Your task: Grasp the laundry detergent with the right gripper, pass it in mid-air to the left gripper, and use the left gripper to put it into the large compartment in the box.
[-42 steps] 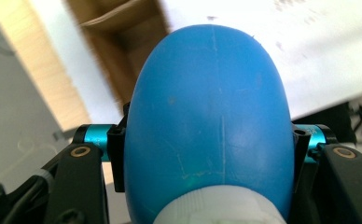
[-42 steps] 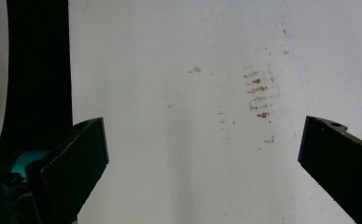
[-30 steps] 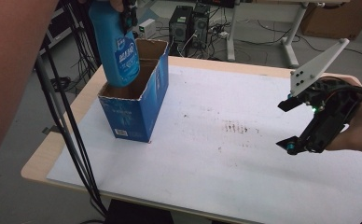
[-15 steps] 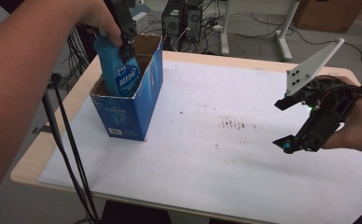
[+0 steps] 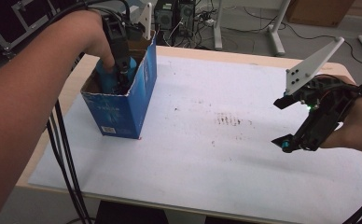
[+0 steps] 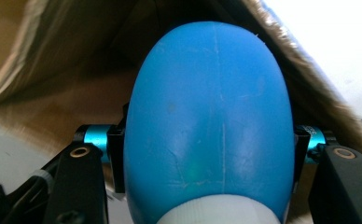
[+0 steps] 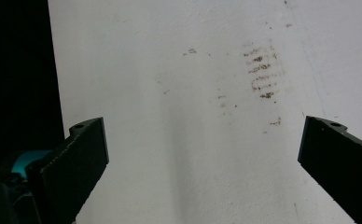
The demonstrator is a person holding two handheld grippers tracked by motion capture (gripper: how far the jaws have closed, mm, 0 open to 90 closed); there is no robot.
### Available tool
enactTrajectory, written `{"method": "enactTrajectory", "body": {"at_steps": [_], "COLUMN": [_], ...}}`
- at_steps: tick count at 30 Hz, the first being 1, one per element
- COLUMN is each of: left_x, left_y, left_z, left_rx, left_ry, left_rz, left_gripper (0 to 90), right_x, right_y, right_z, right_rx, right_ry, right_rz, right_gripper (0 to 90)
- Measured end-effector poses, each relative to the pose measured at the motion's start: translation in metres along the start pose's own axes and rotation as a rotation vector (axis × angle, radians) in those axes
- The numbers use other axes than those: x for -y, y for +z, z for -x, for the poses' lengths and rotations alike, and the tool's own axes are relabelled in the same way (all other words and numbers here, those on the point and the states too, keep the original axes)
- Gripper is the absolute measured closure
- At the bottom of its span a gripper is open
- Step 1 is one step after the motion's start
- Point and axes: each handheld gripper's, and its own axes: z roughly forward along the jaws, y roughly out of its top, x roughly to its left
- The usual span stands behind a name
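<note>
Blue bottle point(image 6: 207, 121) clamped by left gripper point(image 5: 121, 81) inside cardboard box point(image 5: 123, 109); right gripper point(image 5: 281, 122) apart

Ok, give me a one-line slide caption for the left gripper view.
Left gripper clamps a blue bottle between its fingers, inside the cardboard box.

The print on the blue box point(image 5: 118, 114) is too small to read.

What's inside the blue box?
A blue bottle sits in the blue box, gripped by the left gripper. The box walls hide the bottom, so anything underneath the bottle can't be seen.
</note>
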Motion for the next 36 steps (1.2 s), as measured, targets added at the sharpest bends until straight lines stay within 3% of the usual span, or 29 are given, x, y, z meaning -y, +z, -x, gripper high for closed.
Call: {"method": "enactTrajectory", "body": {"at_steps": [3,5,9,22,27,33,36], "left_x": [0.001,0.002,0.002,0.007,0.010,0.012,0.012], "left_y": [0.010,0.010,0.011,-0.010,-0.021,-0.036,-0.046], "left_z": [-0.002,-0.002,-0.004,-0.009,-0.008,-0.005,-0.001], "left_rx": [0.009,0.010,0.020,0.032,0.036,0.025,0.013], "left_ry": [0.052,0.062,0.072,0.001,-0.004,-0.020,-0.008], "left_rz": [0.004,0.028,0.026,0.060,0.079,0.064,0.070], "left_gripper": [38.8,38.8,38.7,27.4,26.1,25.8,23.3], "right_x": [0.000,0.000,0.000,-0.001,-0.002,-0.004,-0.004], "right_y": [0.001,0.002,0.003,0.004,0.003,0.000,-0.003], "right_z": [-0.001,-0.001,-0.001,-0.001,-0.002,-0.002,0.000], "right_rx": [0.002,0.003,0.006,-0.001,0.001,0.005,0.013], "right_ry": [0.002,0.005,0.011,0.014,0.017,0.015,0.019], "right_rz": [-0.003,-0.005,-0.005,-0.006,-0.008,-0.009,-0.013], "right_gripper": [0.6,0.7,0.6,0.6,0.7,0.7,0.7]}}
